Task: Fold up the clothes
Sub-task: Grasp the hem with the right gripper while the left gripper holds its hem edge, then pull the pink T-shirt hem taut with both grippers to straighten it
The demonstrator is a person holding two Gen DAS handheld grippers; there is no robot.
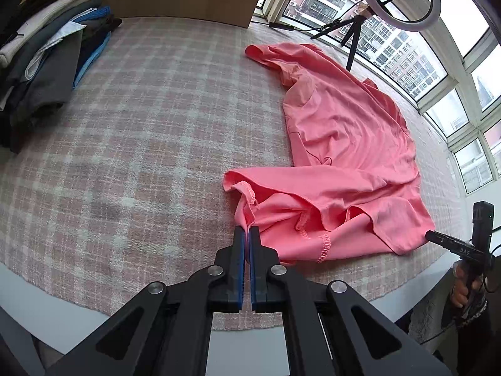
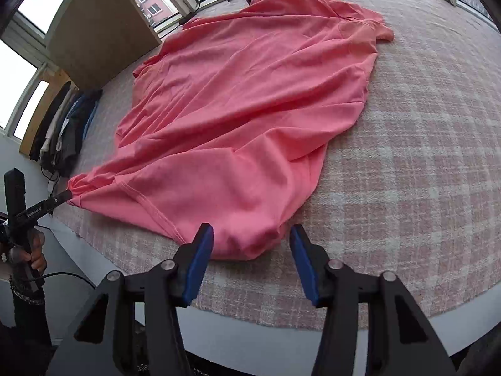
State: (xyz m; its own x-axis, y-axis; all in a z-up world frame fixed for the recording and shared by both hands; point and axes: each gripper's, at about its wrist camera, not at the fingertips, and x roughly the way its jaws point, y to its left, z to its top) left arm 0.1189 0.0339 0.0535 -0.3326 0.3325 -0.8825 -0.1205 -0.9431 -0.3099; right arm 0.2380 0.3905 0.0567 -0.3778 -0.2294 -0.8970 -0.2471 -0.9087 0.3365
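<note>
Left wrist view. The left gripper [image 1: 248, 230] has its blue-padded fingers [image 1: 240, 250] pressed together on a hemmed edge of the pink T-shirt [image 1: 344, 144]; a thin fold of fabric runs up from between the tips. The rest of the shirt lies crumpled ahead and to the right of the tips, spread over the pink plaid cloth [image 1: 141, 125] that covers the table. Far ahead to the left sits a stack of folded clothes [image 1: 47, 62]. Ahead to the right, by the window, a ring light [image 1: 404, 3] stands on a small tripod. At the right margin a hand [image 1: 466, 288] holds the right gripper [image 1: 430, 235], seen side-on near the shirt's edge.

Right wrist view. The right gripper [image 2: 252, 239] has its fingers [image 2: 200, 257] spread wide, one on either side of a bunched corner of the pink T-shirt [image 2: 250, 94], which sits between the pads without visible contact. The garment extends ahead and to the left. At the far left, the left gripper [image 2: 67, 195] pinches the opposite corner, held by a hand [image 2: 31, 247]. The folded stack [image 2: 65, 128] lies beyond it.
</note>
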